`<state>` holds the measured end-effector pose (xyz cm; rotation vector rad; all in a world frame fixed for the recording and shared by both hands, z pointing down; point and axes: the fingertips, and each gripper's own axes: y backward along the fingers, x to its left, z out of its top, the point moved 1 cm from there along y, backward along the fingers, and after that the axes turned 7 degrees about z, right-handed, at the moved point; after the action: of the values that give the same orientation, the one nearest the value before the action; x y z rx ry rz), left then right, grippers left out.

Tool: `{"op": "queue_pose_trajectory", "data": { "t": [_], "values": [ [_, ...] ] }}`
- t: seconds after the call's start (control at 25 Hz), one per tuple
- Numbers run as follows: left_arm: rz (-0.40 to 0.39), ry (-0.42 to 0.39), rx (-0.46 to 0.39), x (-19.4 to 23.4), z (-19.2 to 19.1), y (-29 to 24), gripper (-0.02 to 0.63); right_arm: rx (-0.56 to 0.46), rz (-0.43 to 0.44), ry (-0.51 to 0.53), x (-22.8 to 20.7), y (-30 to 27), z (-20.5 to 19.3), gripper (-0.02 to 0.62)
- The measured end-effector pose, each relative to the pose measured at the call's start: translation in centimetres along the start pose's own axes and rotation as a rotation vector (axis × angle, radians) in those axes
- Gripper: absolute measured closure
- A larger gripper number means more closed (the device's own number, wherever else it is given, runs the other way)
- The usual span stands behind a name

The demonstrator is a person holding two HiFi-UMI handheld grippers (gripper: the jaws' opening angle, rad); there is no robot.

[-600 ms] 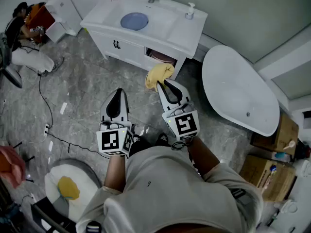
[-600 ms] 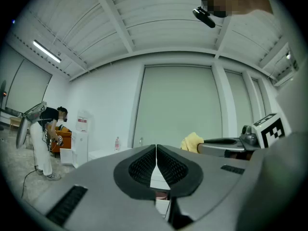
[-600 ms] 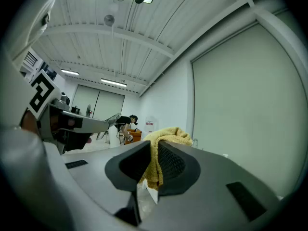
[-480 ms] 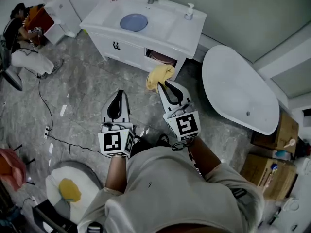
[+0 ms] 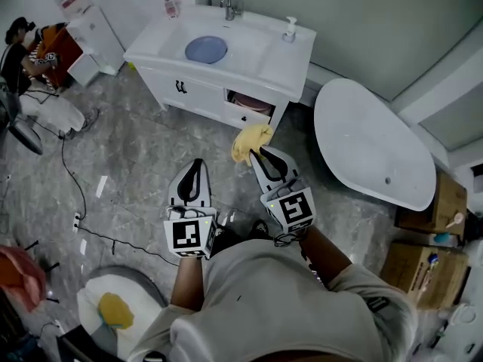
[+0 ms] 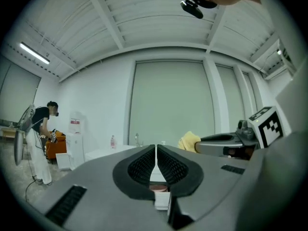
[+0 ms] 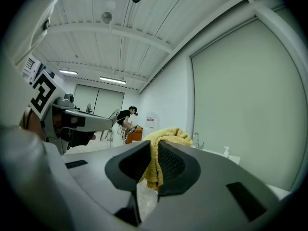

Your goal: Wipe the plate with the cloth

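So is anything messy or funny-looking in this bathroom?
Yes. A vanity drawer hangs open below the sink counter, showing something pinkish inside. A loose cable snakes across the floor.

A white vanity (image 5: 189,81) stands against the wall. On its surface a faucet (image 5: 226,4) rises at the back, a soap dispenser (image 5: 290,29) stands toward the right end and a small bottle (image 5: 172,4) at the left rear corner. The vanity's right-hand drawer (image 5: 245,104) is open. Just right of the vanity lies a white bathtub (image 5: 373,145). Left of it a person (image 5: 26,59) bends beside a small white cabinet (image 5: 90,29). Well in front of the vanity, a fried-egg rug (image 5: 113,308) lies on the grey marble floor (image 5: 136,149).
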<state>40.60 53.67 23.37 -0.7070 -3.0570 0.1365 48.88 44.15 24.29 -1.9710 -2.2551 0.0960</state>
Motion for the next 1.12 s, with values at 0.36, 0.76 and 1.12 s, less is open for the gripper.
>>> {"op": "queue_pose_trajectory", "data": {
  "t": [0.36, 0.76, 1.12],
  "values": [
    [-0.075, -0.018, 0.106, -0.5, -2.9, 1.0, 0.58, 0.032, 0.023, -0.023, 1.3, -0.8, -1.7, 0.548],
    [-0.051, 0.086, 0.113, 2.5, -4.7, 0.4, 0.54, 0.079, 0.019, -0.002, 3.1, -2.3, -2.8, 0.548],
    [-0.071, 0.082, 0.129, 6.4, -5.5, 0.1, 0.506, 0.097, -0.008, 0.013, 5.1, -5.4, -1.4, 0.548]
  ]
}}
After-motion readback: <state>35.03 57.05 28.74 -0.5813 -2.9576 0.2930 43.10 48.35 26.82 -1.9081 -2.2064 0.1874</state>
